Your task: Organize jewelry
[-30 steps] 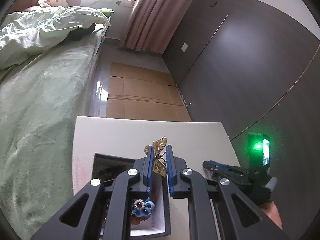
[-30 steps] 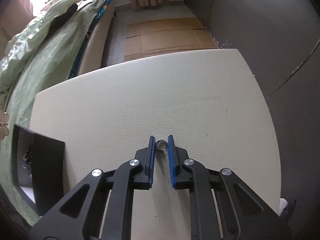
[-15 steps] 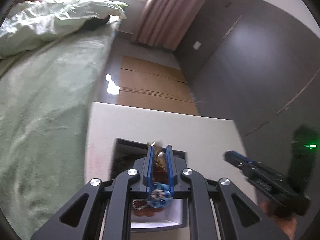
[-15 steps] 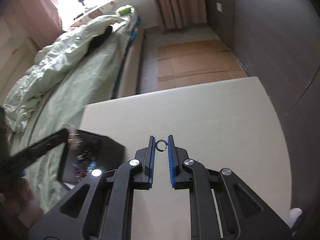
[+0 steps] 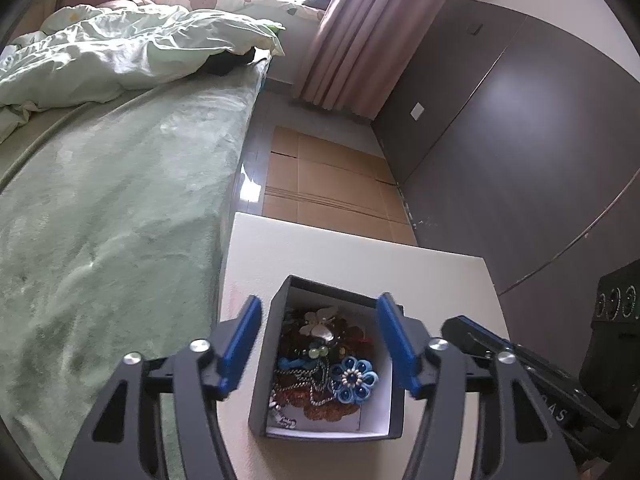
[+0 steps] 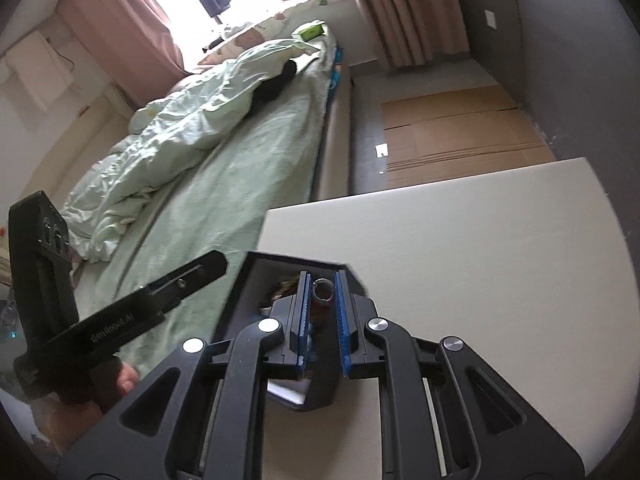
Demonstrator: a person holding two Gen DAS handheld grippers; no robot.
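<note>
A black jewelry box (image 5: 259,364) with a white inside stands on the cream table (image 5: 304,252). It holds a pale butterfly brooch (image 5: 320,325), a blue flower piece (image 5: 354,380), chains and amber beads. My left gripper (image 5: 318,344) is open and empty, its fingers wide apart above the box. My right gripper (image 6: 322,294) is shut on a small silver ring (image 6: 322,289) and holds it over the box (image 6: 256,280). The left gripper's body (image 6: 120,320) shows at the left of the right wrist view.
A bed with a green cover (image 5: 100,220) runs along the table's left side. Flattened cardboard (image 5: 332,184) lies on the floor beyond the table. A dark wall (image 5: 520,140) stands to the right. The right gripper's body (image 5: 540,380) is at the lower right.
My left gripper opened and dropped the butterfly brooch into the box. My right gripper lifted the ring off the table and carried it left, over the box.
</note>
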